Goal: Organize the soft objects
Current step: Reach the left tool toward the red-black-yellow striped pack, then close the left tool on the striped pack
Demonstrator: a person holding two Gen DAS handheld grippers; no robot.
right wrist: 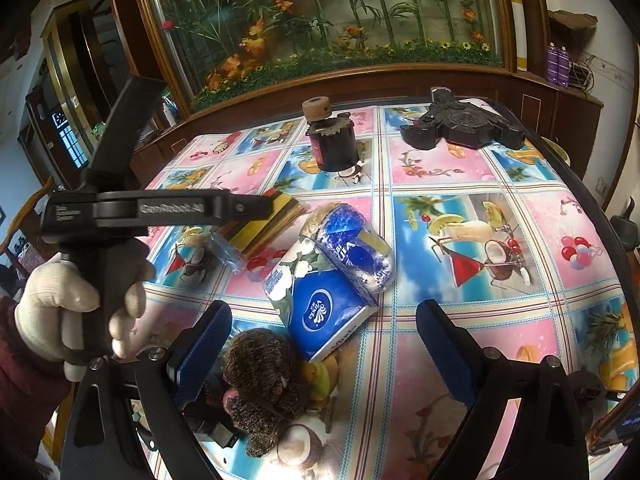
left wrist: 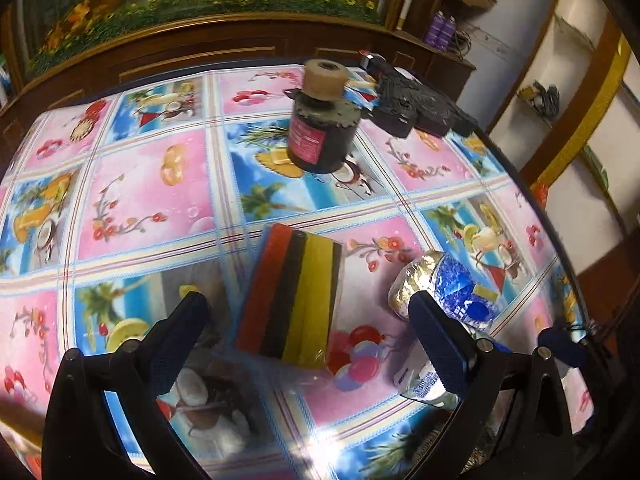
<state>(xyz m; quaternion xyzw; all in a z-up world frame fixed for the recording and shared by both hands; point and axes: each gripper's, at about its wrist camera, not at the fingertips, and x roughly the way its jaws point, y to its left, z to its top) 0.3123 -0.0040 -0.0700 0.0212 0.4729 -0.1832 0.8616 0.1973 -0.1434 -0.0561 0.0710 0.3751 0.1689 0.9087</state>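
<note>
A plastic-wrapped sponge pack [left wrist: 292, 296] with red, black and yellow stripes lies flat on the table. My left gripper [left wrist: 312, 332] hovers over its near end, open, a finger on either side and neither touching. A blue tissue pack [left wrist: 452, 292] lies just beyond the right finger. In the right wrist view, two blue tissue packs [right wrist: 328, 316] [right wrist: 356, 248] lean together at centre. A brown plush toy [right wrist: 260, 380] lies beside my right gripper's left finger. My right gripper [right wrist: 324, 346] is open and holds nothing. The sponge pack [right wrist: 268, 220] shows partly behind the left tool.
A dark jar [left wrist: 320, 132] with a tape roll on top stands mid-table. A black device [right wrist: 460, 124] lies at the far right corner. A gloved hand [right wrist: 60, 304] holds the left tool. The flowered tablecloth [right wrist: 500, 160] covers the table; a wooden cabinet stands behind.
</note>
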